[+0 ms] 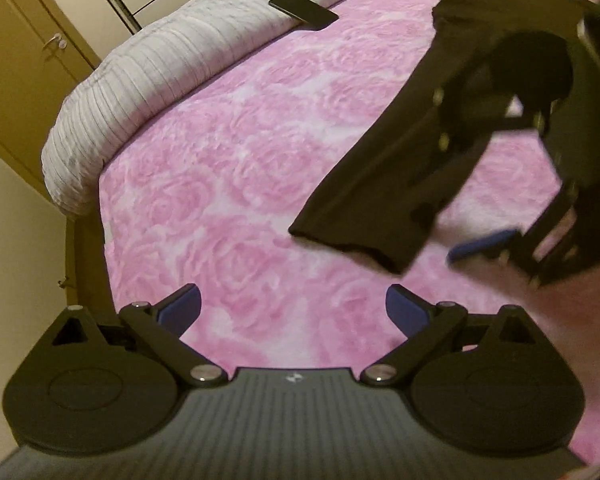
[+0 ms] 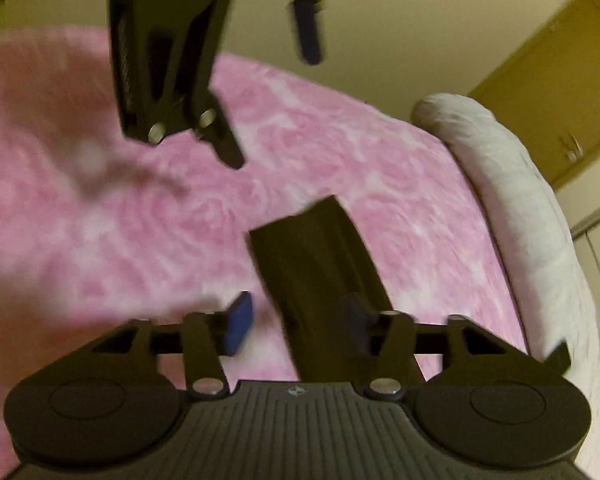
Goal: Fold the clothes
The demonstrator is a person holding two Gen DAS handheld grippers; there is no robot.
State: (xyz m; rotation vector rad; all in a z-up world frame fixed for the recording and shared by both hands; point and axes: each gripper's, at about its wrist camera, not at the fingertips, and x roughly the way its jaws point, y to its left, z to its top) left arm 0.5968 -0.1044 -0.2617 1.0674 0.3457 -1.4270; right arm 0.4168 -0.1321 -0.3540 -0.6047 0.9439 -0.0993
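A dark garment lies stretched over the pink rose blanket at the right of the left wrist view. My left gripper hovers open over bare blanket, short of the garment's hem. My right gripper shows blurred at the far right beside that hem. In the right wrist view a strip of the garment runs between the fingers of my right gripper. It lies against the right finger, and a gap shows beside the blue left pad. My left gripper hangs above, open and holding nothing.
A black phone rests on the rolled white bedspread along the blanket's far edge. Wardrobe doors stand behind it. The bed's wooden frame and a wall lie to the left. The white bedspread borders the blanket on the right.
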